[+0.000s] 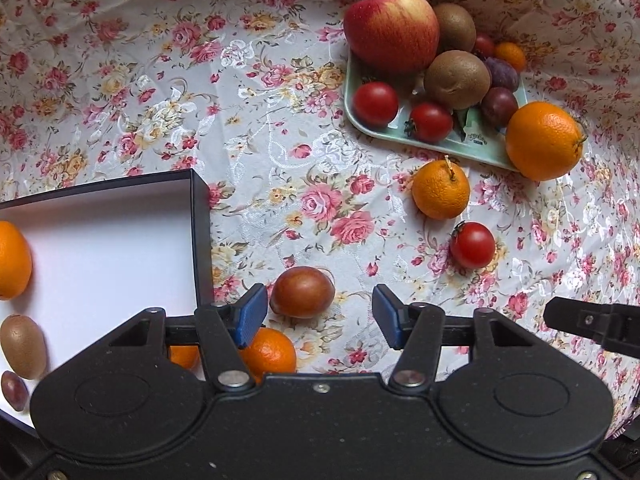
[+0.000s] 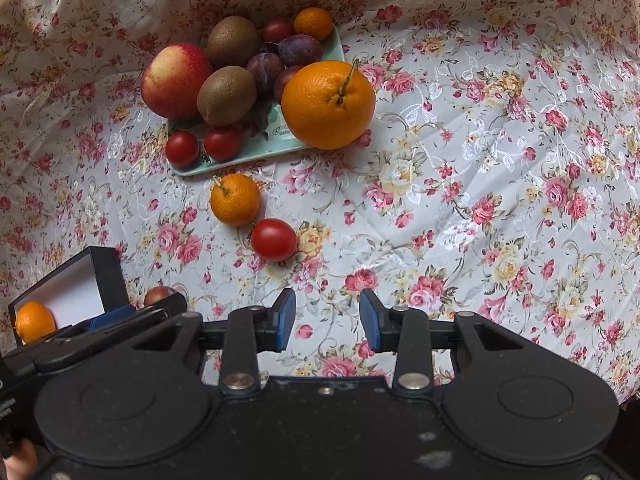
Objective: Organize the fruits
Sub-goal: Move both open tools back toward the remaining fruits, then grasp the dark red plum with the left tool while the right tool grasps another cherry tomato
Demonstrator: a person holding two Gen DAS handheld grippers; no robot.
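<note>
Fingers of left gripper spread wide, empty; brown fruit lies between them, beside box. Only left view shows box's kiwi. Right gripper parted, empty above bench.

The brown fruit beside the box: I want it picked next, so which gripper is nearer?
Left. The left gripper is open with the brown fruit just ahead by its left finger; the right gripper hangs open farther right, over bare cloth.
</note>
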